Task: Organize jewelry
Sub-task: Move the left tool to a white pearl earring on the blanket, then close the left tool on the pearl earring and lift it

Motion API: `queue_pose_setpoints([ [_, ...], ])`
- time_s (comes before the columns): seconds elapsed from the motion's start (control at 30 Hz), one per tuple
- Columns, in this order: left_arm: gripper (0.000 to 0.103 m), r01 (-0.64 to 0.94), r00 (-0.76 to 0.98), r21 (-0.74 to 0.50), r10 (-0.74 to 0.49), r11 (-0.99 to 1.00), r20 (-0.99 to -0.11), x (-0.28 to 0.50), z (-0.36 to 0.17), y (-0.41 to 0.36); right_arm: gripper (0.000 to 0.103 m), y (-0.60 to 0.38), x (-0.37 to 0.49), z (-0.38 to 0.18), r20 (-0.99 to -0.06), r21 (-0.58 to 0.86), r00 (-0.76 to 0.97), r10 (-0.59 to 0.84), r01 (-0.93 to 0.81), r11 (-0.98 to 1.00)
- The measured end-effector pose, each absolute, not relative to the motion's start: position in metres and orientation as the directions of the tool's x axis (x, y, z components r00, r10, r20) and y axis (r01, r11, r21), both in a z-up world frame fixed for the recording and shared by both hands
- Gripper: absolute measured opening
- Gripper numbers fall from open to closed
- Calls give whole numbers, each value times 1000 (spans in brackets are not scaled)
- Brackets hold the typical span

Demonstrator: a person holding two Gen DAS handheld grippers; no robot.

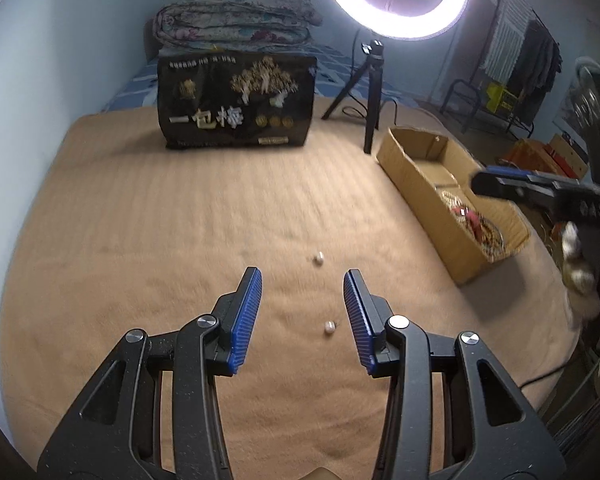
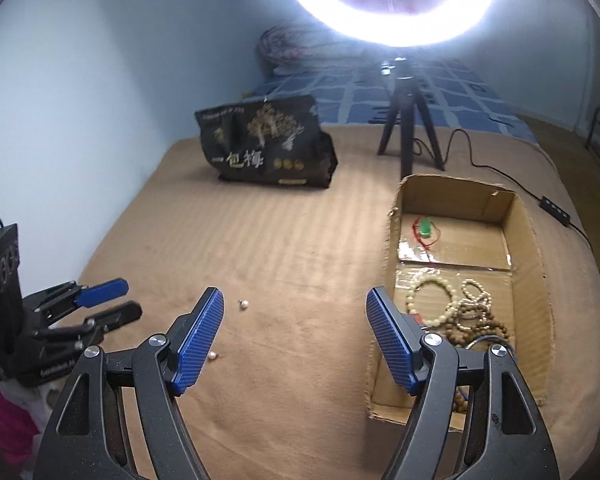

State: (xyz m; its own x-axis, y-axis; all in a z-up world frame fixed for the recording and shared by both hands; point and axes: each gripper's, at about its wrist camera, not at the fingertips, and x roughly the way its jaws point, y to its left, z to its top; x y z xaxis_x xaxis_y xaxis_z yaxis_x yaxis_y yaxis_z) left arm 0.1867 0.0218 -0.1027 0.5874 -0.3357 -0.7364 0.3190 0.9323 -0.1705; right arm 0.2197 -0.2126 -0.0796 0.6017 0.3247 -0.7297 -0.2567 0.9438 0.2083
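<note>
Two small pearl earrings lie on the tan blanket: a far pearl (image 1: 319, 258) (image 2: 243, 304) and a near pearl (image 1: 329, 327) (image 2: 213, 356). My left gripper (image 1: 302, 280) is open and empty, with the near pearl just inside its right finger; it also shows in the right wrist view (image 2: 130, 300). My right gripper (image 2: 294, 302) is open and empty, beside the cardboard box (image 2: 538, 256) (image 1: 410, 184). The box holds bead bracelets (image 2: 460, 308) and a green pendant on red cord (image 2: 425, 229).
A black snack bag (image 1: 236, 102) (image 2: 268, 144) stands at the back of the bed. A ring light on a tripod (image 2: 408, 128) (image 1: 370, 92) stands behind the box, its cable (image 2: 500, 176) trailing right. A folded quilt (image 1: 236, 20) lies behind the bag.
</note>
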Motion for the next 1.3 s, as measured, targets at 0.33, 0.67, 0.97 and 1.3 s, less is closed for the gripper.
queue_pose_setpoints([
  [0.33,35,405,528,-155,-368,901,-766,180,-156,-14,74,-201,211,-112,-722,174,625,297,-251,952],
  [0.67,34,456,518,-87,-343,886,-784,188,-183,-30,65,-189,222,-126,-727,183,607,322,-280,942],
  [0.97,13,449,516,-79,-331,890,-790,197,-195,-26,59,-172,240,-149,-756,209,558,342,-289,934],
  [1.3,9,371,542,-92,-296,924,-787,203,-197,4,48,-134,254,-178,-797,176,496,345,-356,918],
])
